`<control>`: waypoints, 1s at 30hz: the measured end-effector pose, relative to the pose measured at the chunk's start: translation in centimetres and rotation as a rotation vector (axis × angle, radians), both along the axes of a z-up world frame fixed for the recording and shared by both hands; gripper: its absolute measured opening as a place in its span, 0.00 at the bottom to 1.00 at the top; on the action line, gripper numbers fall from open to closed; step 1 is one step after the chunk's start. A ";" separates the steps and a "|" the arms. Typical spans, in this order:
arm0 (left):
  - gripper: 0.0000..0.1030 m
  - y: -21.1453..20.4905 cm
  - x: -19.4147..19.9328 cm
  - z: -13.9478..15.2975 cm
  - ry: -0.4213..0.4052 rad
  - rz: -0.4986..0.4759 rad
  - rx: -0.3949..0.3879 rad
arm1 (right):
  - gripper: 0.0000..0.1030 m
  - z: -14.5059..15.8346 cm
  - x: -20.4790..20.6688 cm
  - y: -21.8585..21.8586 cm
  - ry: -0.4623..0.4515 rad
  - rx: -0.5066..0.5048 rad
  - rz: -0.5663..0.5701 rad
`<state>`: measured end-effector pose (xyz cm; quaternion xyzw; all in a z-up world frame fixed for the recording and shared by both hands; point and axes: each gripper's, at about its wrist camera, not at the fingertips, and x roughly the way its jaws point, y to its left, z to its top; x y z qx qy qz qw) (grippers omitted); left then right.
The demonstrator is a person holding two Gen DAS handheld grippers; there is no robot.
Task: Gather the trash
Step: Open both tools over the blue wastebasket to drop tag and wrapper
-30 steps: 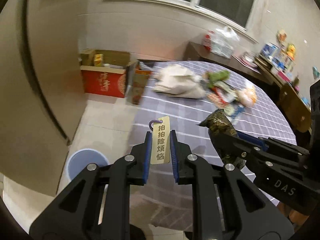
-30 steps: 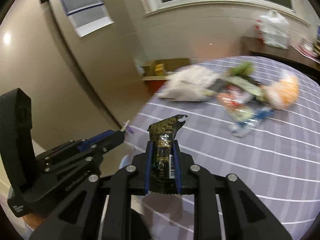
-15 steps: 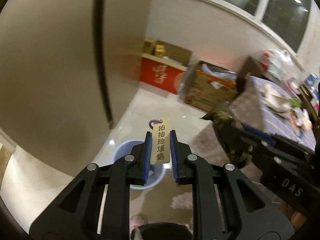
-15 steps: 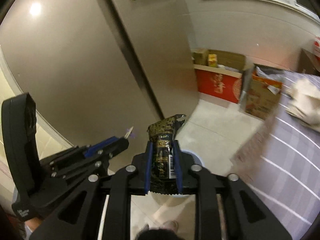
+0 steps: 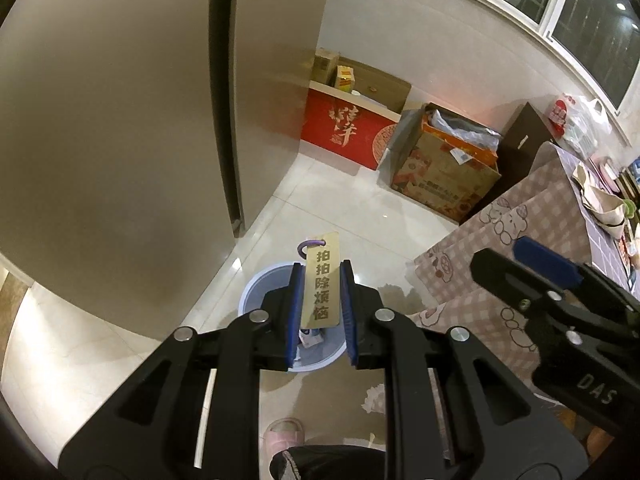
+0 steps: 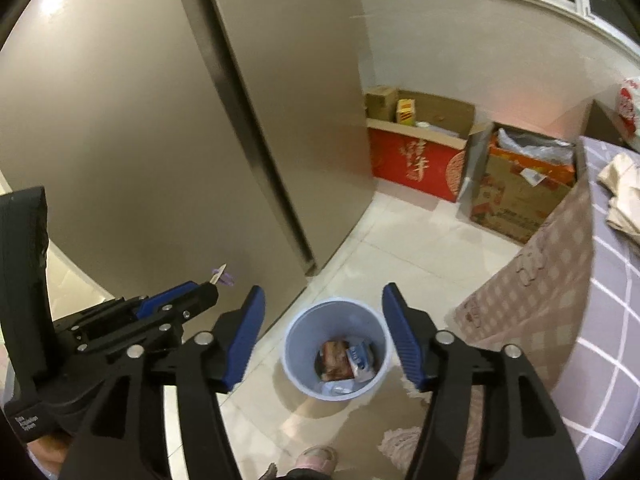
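1. Bin (image 6: 335,350): round pale-blue plastic pail, smooth-walled, stood on glossy tile floor (image 6: 408,248) beside the desk (image 6: 600,280). Open top faced up, so drops from above would land inside. It held a reddish-brown wrapper (image 6: 334,364), a blue-white packet (image 6: 360,360) and pale scraps at the bottom.

2. Right gripper (image 6: 323,336): black frame, ribbed blue pads. Fingers (image 6: 250,332) were spread wide and empty, directly over the bin mouth; judged a release pose, with nothing between the pads.

3. Left gripper (image 5: 321,304): fingers (image 5: 295,312) pressed on a tag (image 5: 321,284), pinching its long edges. It hung over the bin's near rim, judged ready to let go next.

4. Tag: flat, stiff tan slip, rectangular, printed with dark characters down its length, a purple loop at the top end. Held upright, loop uppermost, clear of the pads. A thin rigid piece; likely to fall edge-on once freed.

5. Desk: draped in checked cloth, grey-lilac on top, pinkish with cartoon prints on the hanging side. Pale crumpled bag (image 6: 624,196) lay on top; further trash there was too small to tell.

6. Surroundings: tall beige door panels (image 6: 160,120), matte; red carton (image 6: 416,160) and brown carton (image 6: 516,200) against the wall.
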<state>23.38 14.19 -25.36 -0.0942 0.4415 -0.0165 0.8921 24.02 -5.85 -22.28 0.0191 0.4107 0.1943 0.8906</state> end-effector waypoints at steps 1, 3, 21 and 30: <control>0.18 -0.1 0.3 -0.1 0.001 -0.002 0.001 | 0.61 0.2 -0.2 -0.2 -0.013 -0.006 -0.006; 0.18 -0.2 0.6 -0.2 0.004 -0.009 0.003 | 0.62 0.6 -0.7 -0.5 -0.038 -0.013 -0.020; 0.72 -0.9 2.1 0.6 0.011 0.040 -0.004 | 0.67 1.7 -1.2 -3.8 -0.110 0.010 -0.108; 0.72 -2.6 -0.4 3.3 -0.036 0.013 0.001 | 0.67 3.2 -3.1 -4.9 -0.114 0.018 -0.122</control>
